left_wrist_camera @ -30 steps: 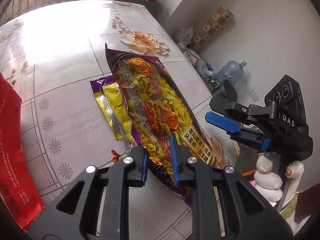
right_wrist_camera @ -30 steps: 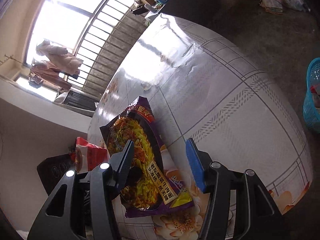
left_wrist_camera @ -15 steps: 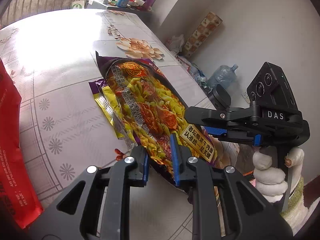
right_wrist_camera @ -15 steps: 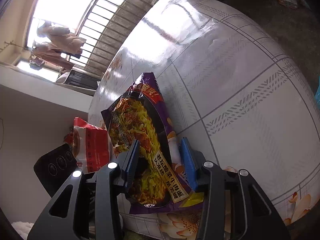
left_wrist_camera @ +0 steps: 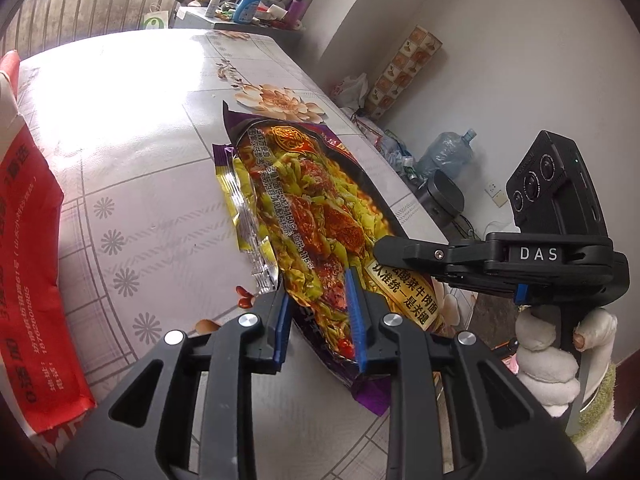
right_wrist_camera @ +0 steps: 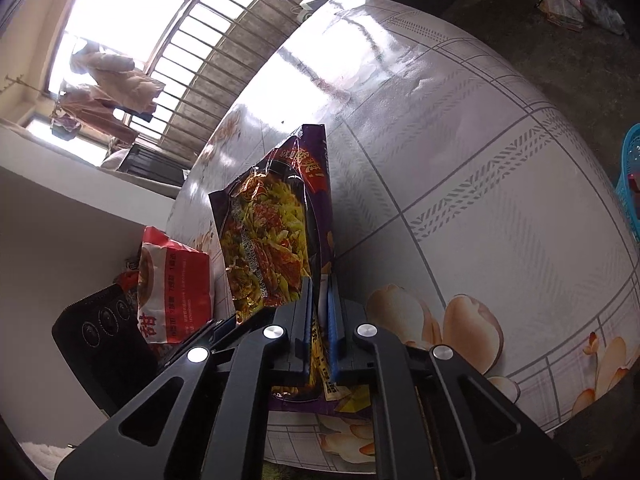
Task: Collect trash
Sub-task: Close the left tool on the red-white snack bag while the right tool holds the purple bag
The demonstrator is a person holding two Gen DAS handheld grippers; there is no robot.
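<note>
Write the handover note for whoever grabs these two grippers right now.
Right gripper: shut on the near edge of the purple noodle wrapper.
Left gripper: open, fingers either side of the wrapper's near end, not gripping.
The wrapper lies at the table edge on top of a yellow sachet. A red bag sits to the left on the table.
Done: wrapper grasped by the right gripper.
Left: lift it away and bin it, then collect the sachet. The blue basket on the floor may be the bin; I cannot confirm that.
</note>
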